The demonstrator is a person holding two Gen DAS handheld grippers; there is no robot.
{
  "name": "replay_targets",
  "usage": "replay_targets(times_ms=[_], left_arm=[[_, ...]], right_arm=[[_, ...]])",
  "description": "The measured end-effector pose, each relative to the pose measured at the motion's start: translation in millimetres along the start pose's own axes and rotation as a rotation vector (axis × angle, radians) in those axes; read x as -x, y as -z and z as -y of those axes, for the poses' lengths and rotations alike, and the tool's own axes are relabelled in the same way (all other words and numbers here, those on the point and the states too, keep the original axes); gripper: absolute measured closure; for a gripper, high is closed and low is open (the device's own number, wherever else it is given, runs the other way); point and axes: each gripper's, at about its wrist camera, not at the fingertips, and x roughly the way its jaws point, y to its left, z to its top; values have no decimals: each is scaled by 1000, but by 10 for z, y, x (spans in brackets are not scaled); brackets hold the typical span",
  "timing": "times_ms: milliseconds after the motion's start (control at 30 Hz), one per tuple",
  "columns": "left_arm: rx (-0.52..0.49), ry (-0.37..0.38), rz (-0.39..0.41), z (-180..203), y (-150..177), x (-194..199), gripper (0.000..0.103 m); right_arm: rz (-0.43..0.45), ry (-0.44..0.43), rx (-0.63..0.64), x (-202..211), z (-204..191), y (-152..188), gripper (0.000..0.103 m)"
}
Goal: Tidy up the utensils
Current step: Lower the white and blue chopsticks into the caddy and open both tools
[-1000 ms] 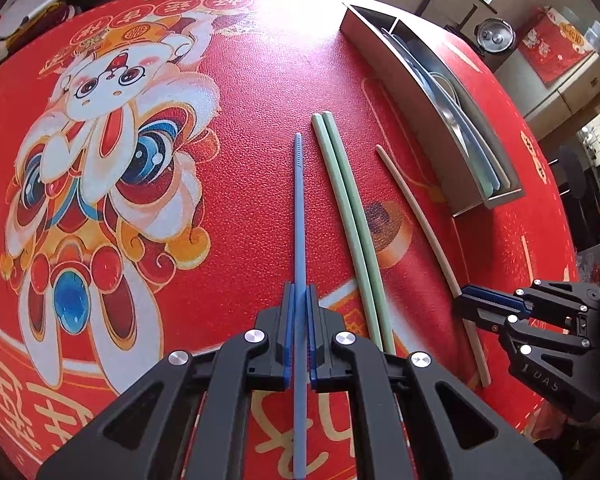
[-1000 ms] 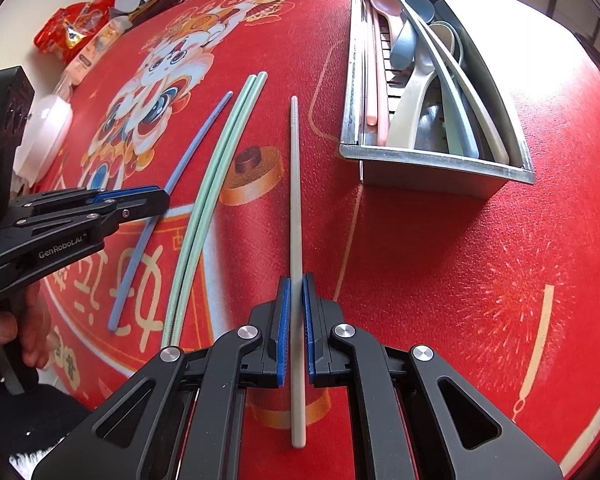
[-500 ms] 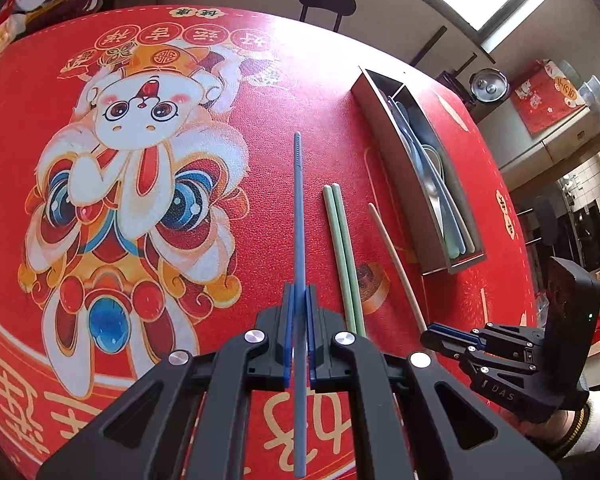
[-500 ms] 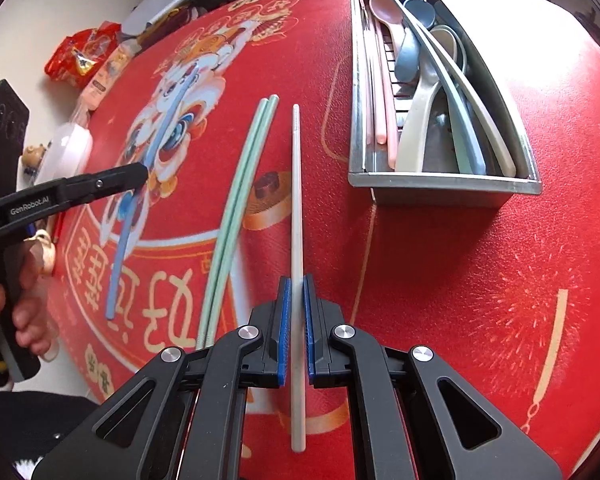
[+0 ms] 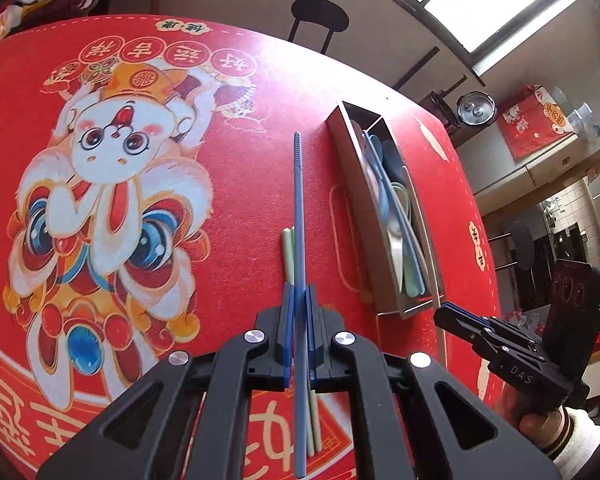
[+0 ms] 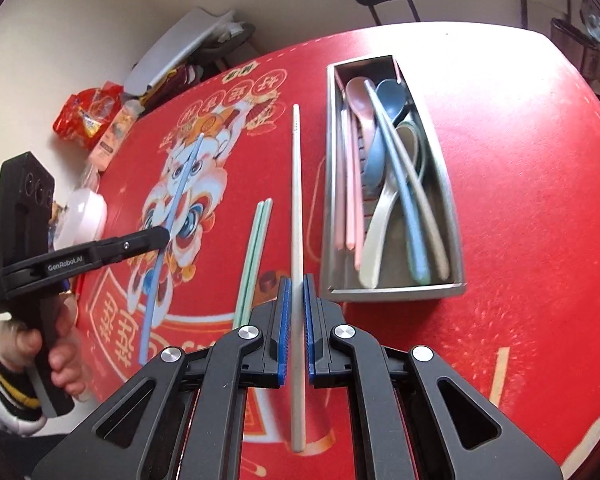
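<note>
My left gripper (image 5: 298, 304) is shut on a blue chopstick (image 5: 298, 216) and holds it above the red tablecloth; both show at the left of the right wrist view (image 6: 162, 236), the blue chopstick (image 6: 180, 188) too. My right gripper (image 6: 296, 296) is shut on a beige chopstick (image 6: 296, 200), lifted off the table. A pair of green chopsticks (image 6: 256, 240) lies on the cloth between the two, also under my left gripper (image 5: 287, 248). The metal utensil tray (image 6: 396, 294) to the right holds pink chopsticks, spoons and longer utensils.
The tray also shows in the left wrist view (image 5: 384, 280), with my right gripper (image 5: 460, 324) near its end. Snack packets (image 6: 88, 116) and a white container (image 6: 84, 212) sit at the table's far left edge. A black stool (image 5: 319, 20) stands beyond the table.
Both grippers have risen from the table, each with its chopstick held. The left gripper has shifted right, over the green pair. The green chopsticks have stayed on the cloth.
</note>
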Motion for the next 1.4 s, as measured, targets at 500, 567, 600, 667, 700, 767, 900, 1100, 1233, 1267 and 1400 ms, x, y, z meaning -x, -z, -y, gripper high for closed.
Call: replay_targets(times_ms=[500,567,600,667,700,767,900,1100,1233,1267,1400], left_arm=[[80,95,-3,786,-953,-822,97],[99,99,-22,830,-1010,-948,97],[103,96,-29,852,-1030,-1006,97],[108,86,-43,876,-1050,-1108,97],[113,82,-50,883,-1059,-1154,97],[121,73,-58,883,-1083,-1221,97],[142,58,-67,854,-1125,-1318,97],[119,38,-101,845,-1114,-1401,97],[101,37,-82,819,-1147,-1296,96],[90,37,-75,817,-1157,-1246,96],[12,10,-27,811,-1165,-965,87]], right_arm=[[3,153,38,-197,482,-853,97],[-1,156,49,-249,480,-898,97],[-4,155,50,-271,488,-920,97],[-10,160,46,-323,509,-957,97],[-13,160,40,-348,529,-973,97],[-20,158,28,-382,554,-980,97],[-35,163,28,-438,552,-973,97],[-53,163,30,-520,536,-967,97],[-41,166,22,-484,508,-966,95],[-33,162,19,-446,501,-960,95],[-3,164,5,-273,480,-887,95]])
